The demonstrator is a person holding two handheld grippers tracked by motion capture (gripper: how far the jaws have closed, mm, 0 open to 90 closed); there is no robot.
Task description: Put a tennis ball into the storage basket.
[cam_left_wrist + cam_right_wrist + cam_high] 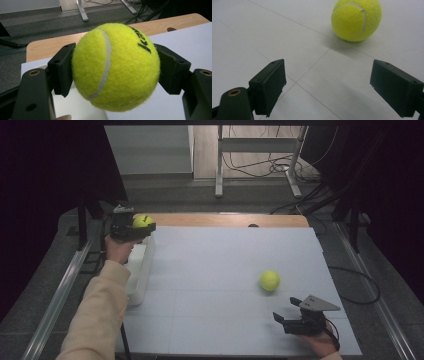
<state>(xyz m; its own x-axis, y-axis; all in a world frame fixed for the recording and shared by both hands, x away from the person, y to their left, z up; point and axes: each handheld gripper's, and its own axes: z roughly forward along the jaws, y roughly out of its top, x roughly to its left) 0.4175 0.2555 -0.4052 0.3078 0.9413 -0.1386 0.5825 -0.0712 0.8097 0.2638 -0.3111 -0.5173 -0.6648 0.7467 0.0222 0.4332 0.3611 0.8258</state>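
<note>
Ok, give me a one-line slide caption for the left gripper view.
Left gripper clamps a yellow tennis ball between its black jaws, above the white mat on the wooden table.

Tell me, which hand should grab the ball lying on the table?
The right. The right gripper hovers near the loose ball with its fingers open and aimed toward it. The left gripper is far off over the white tray, already clamped on another ball.

The table (210, 270) lies bare between the white tray (141, 270) at its left edge and the loose ball (269, 280) ahead of the right claw (287, 314).
</note>
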